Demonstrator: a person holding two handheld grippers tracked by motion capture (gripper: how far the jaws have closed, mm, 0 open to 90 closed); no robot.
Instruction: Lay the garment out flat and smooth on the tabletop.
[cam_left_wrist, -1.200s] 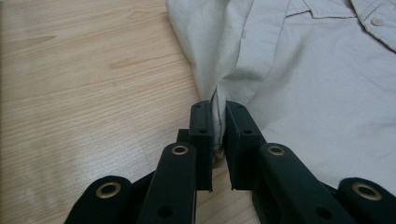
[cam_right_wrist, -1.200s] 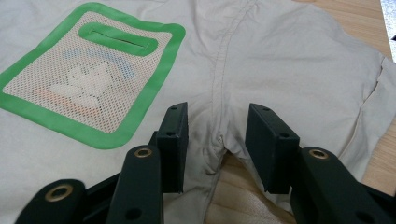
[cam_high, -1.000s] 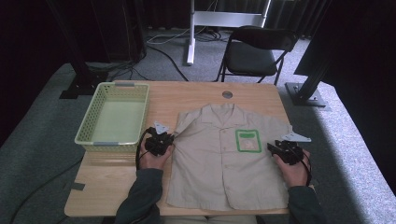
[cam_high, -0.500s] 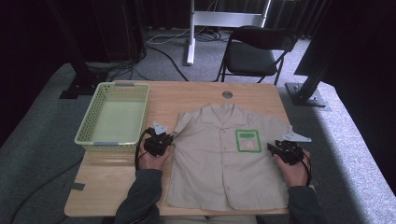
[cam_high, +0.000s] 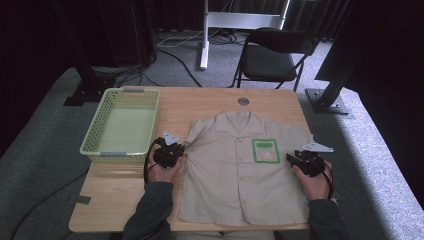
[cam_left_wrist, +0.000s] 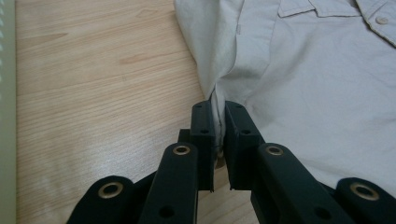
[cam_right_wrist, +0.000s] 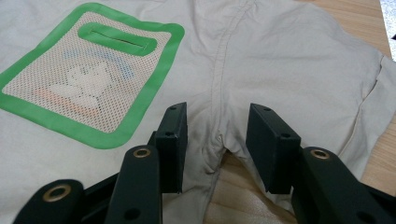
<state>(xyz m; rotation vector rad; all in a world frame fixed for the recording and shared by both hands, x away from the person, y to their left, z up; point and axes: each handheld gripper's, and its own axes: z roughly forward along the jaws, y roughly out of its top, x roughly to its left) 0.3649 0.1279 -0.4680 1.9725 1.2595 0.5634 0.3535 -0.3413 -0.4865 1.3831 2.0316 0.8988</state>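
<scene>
A beige short-sleeved shirt (cam_high: 235, 175) lies flat and face up on the wooden table (cam_high: 200, 102), with a green-framed mesh pocket (cam_high: 265, 150) on its chest. My left gripper (cam_high: 180, 154) is at the shirt's left underarm. In the left gripper view it (cam_left_wrist: 219, 112) is shut on a fold of the shirt (cam_left_wrist: 303, 70) at the sleeve seam. My right gripper (cam_high: 292, 159) is at the other underarm. In the right gripper view it (cam_right_wrist: 217, 121) stands open, its jaws either side of the underarm cloth of the shirt (cam_right_wrist: 280, 60) without pressing on it, beside the pocket (cam_right_wrist: 88, 79).
A pale green plastic basket (cam_high: 95, 136) stands on the table's left side, close to my left hand. A round hole (cam_high: 243, 101) sits in the tabletop behind the collar. A folding chair (cam_high: 272, 55) and stand legs are on the carpet beyond the table.
</scene>
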